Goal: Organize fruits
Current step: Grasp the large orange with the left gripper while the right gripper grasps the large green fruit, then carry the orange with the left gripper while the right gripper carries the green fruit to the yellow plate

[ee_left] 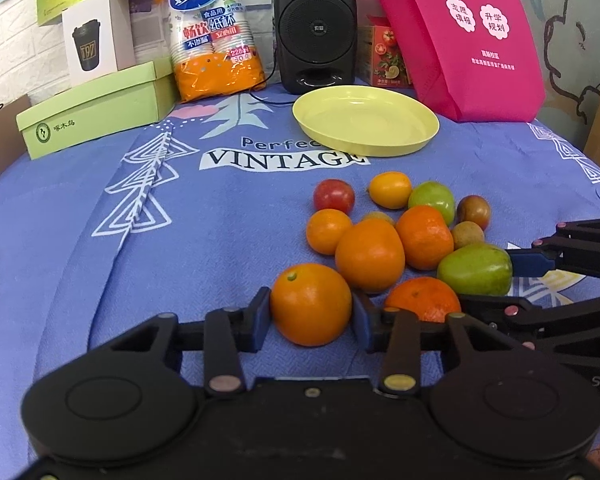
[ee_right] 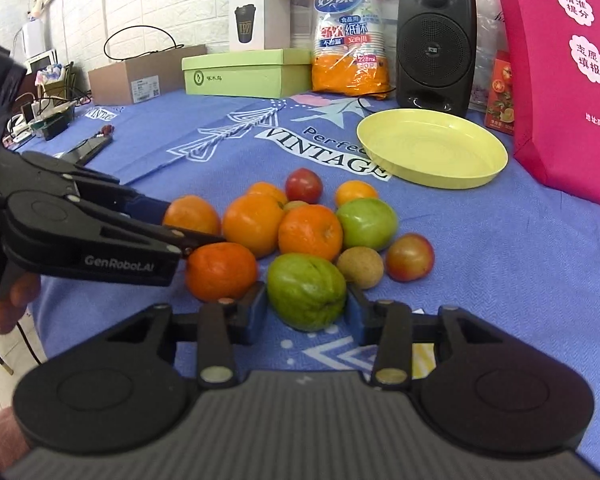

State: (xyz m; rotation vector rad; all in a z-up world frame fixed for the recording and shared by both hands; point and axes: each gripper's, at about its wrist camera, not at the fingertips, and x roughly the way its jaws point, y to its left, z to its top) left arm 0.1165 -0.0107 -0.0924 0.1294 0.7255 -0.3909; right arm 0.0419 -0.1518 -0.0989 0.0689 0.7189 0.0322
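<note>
A pile of several fruits lies on the blue cloth: oranges, green fruits, a red tomato (ee_left: 333, 195), small brown ones. My left gripper (ee_left: 311, 322) is shut on the nearest orange (ee_left: 310, 304), its blue pads against both sides; the same orange shows in the right wrist view (ee_right: 192, 214). My right gripper (ee_right: 307, 314) is shut on a green fruit (ee_right: 306, 290), which also shows in the left wrist view (ee_left: 476, 269). Both fruits rest on the cloth. An empty yellow plate (ee_left: 364, 120) (ee_right: 432, 148) stands behind the pile.
Behind the plate stand a black speaker (ee_left: 315, 26), a pink bag (ee_left: 460, 36), an orange pack of paper cups (ee_left: 214, 32) and a green box (ee_left: 96, 110). A phone (ee_right: 86, 148) lies at the cloth's left edge.
</note>
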